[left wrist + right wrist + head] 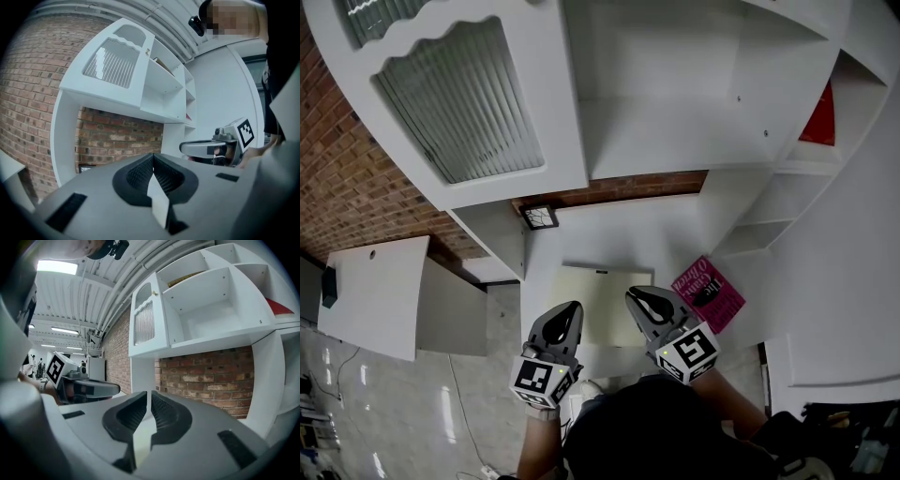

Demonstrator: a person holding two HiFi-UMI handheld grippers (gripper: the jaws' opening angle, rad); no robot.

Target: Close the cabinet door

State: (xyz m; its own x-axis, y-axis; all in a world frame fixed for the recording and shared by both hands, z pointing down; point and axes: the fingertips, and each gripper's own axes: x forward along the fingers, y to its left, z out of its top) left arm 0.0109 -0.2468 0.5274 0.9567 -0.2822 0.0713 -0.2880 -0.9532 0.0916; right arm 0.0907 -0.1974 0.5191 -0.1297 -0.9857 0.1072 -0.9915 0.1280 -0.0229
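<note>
The white cabinet's upper door (459, 103), with a ribbed glass panel, stands swung open to the left of its empty compartment (666, 94). The door also shows in the left gripper view (115, 63) and the right gripper view (145, 322). Both grippers are held low in front of me, side by side over the counter and well below the door. My left gripper (565, 319) (153, 155) is shut with nothing in it. The right gripper (647, 302) (149, 393) is also shut and empty. Neither touches the cabinet.
A pink book (710, 292) and a pale sheet (598, 302) lie on the white counter (609, 234), with a small framed picture (540, 217) at the brick wall. A red item (821, 117) sits on a right shelf. A lower white door (375, 295) hangs open at the left.
</note>
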